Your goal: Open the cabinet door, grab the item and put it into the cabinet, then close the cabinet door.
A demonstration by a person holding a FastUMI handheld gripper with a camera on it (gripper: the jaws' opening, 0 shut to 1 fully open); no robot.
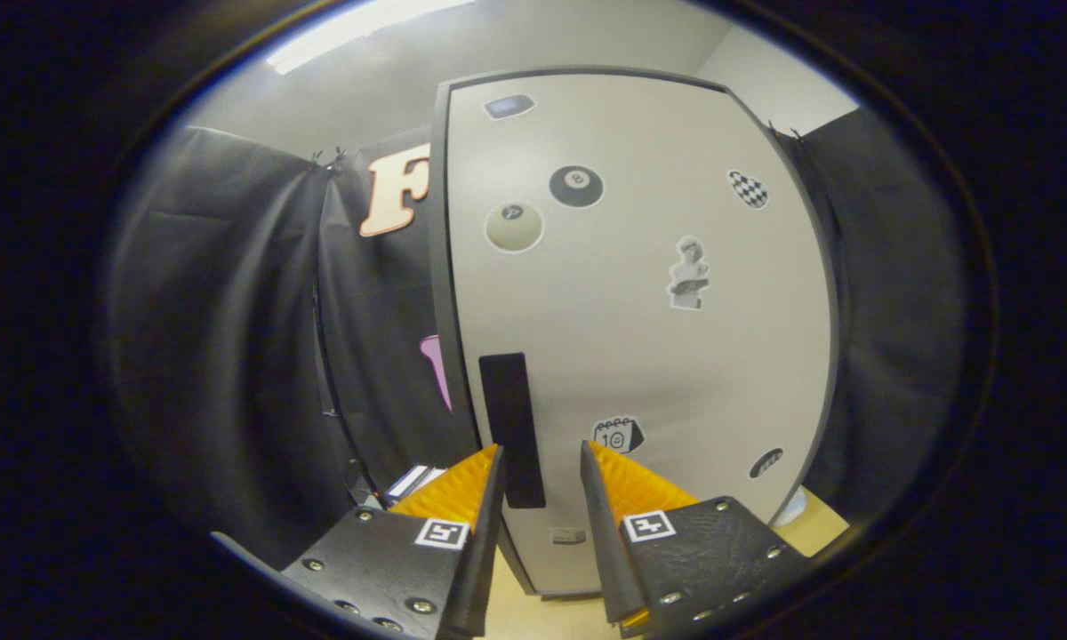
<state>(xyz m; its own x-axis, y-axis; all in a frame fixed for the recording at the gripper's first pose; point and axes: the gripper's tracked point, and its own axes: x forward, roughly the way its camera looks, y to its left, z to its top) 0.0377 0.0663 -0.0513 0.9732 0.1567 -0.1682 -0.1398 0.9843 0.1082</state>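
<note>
A pale cabinet (640, 356) stands upright just ahead of me, its door shut and dotted with stickers. A tall black handle strip (511, 427) runs down the door near its left edge. My gripper (541, 455) is open, and the lower part of the handle strip sits in the gap between the two fingers, slightly beyond the tips. Nothing is held. The fingers do not press on the handle.
Black cloth walls hang to the left and right of the cabinet. A light wooden tabletop (818, 524) shows under the cabinet's base. A small striped object (413, 480) lies beside the left finger, and a pale round thing (791, 508) sits at the cabinet's right foot.
</note>
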